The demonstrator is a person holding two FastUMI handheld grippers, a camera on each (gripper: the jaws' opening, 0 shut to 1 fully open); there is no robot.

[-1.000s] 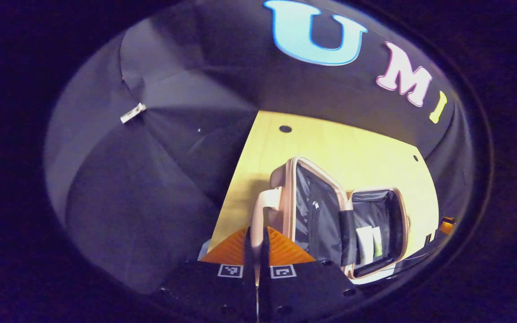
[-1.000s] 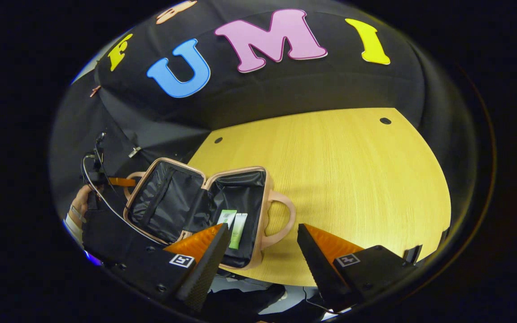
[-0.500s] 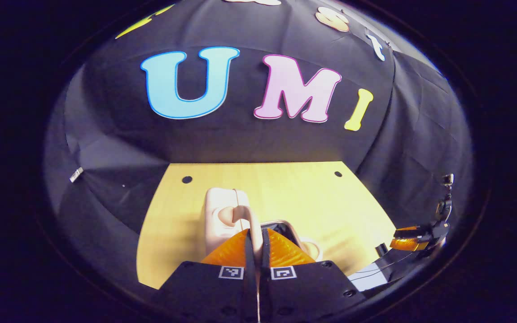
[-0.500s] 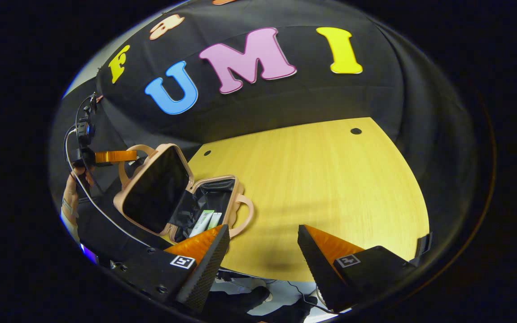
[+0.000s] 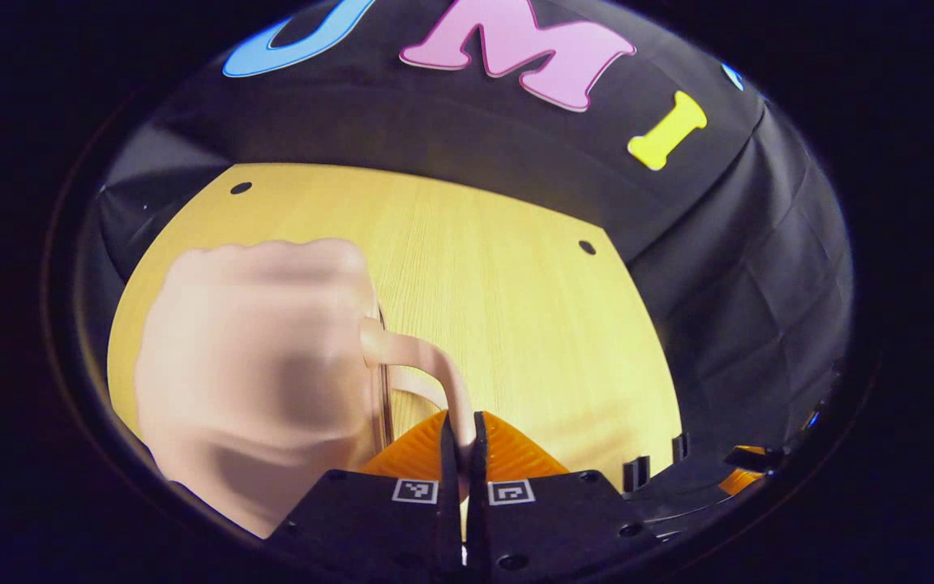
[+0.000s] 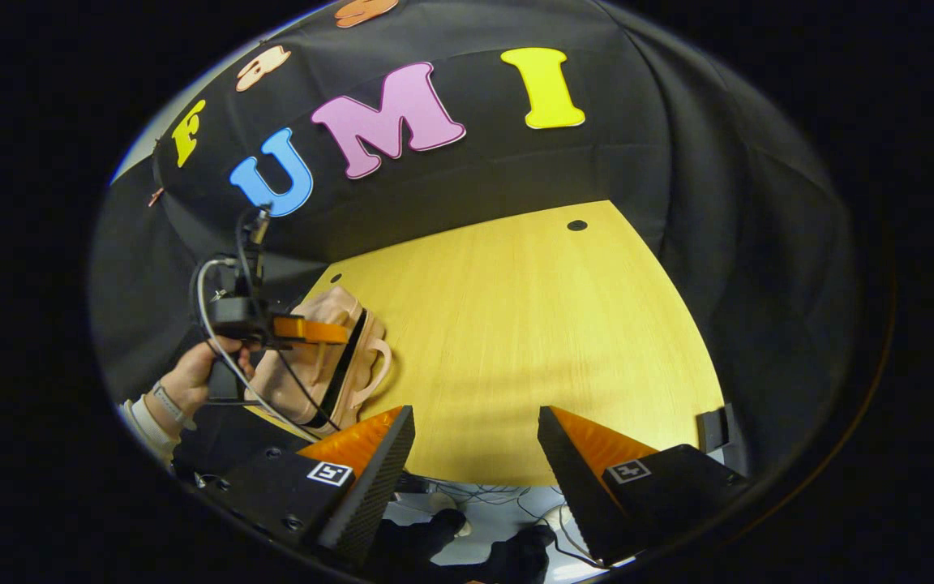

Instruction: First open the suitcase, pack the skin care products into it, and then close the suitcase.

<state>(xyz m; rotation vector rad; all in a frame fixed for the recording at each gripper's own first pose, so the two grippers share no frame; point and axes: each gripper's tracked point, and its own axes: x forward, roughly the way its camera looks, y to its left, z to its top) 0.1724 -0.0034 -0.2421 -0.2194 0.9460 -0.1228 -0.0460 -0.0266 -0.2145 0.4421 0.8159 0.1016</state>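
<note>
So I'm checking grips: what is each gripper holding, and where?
Left gripper: shut on the pink hard-shell suitcase, by its handle. Right gripper: open, holding nothing.

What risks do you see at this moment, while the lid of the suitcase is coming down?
1. The left gripper pinches only the thin handle of the suitcase; the handle might slip out and the lid could drop.
2. In the right gripper view a dark gap remains between the two halves, so the case may not be fully shut.
3. The suitcase sits near the table edge, so a push could slide it off. The right gripper hangs open, apart from it, not steadying it.
</note>
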